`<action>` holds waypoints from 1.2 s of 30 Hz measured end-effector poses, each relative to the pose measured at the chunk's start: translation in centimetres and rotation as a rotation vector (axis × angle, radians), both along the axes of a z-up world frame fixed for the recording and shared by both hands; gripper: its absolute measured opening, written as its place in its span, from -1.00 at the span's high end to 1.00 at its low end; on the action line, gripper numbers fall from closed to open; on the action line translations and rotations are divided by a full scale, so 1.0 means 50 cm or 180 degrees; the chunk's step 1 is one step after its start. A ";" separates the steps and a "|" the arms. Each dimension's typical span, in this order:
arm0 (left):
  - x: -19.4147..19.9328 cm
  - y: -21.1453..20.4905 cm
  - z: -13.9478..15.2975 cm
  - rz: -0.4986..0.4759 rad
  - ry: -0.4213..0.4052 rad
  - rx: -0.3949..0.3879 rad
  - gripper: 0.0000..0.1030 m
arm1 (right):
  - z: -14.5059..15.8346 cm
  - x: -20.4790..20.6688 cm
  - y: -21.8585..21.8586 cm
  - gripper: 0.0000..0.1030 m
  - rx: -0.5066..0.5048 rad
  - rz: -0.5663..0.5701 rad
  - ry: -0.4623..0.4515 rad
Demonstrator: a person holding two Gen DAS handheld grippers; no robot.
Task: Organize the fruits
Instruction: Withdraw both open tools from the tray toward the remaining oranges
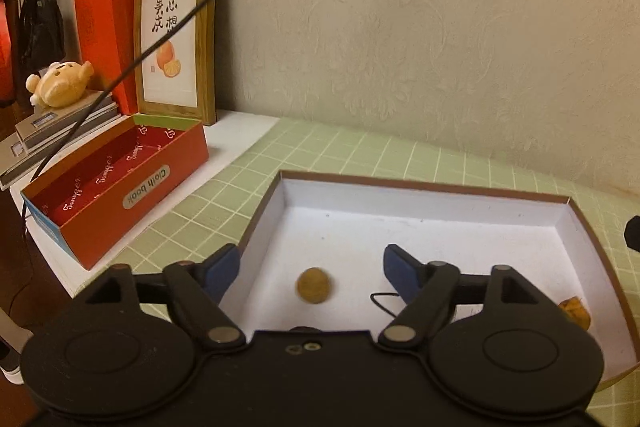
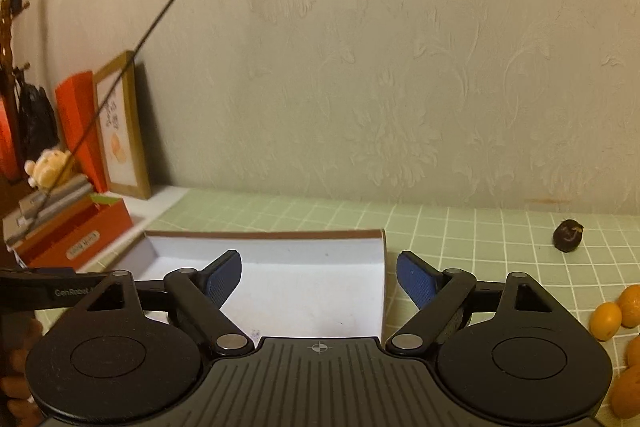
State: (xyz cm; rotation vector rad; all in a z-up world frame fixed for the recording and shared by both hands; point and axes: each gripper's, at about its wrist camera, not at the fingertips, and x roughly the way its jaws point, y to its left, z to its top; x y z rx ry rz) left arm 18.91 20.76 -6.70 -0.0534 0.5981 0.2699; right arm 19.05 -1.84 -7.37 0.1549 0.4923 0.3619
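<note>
Left gripper (image 1: 312, 267) jaws wide, nothing gripped; round tan matte fruit (image 1: 313, 285) lies free between them on the white cardboard tray (image 1: 420, 227) floor. Right gripper (image 2: 319, 277) jaws wide, empty, over the tray's right wall. Glossy orange kumquats (image 2: 608, 319) near right, on green grid mat (image 2: 460, 227).

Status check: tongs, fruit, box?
Left tongs open, empty, over white box. Right tongs open, empty. One small brown fruit in box; oranges outside on mat. Nothing blocking.
</note>
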 end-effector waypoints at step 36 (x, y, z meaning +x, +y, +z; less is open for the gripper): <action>-0.138 0.024 0.137 0.0371 -0.0523 -0.0225 -0.73 | 0.063 -0.127 -0.086 -1.00 0.0285 0.0443 -0.0700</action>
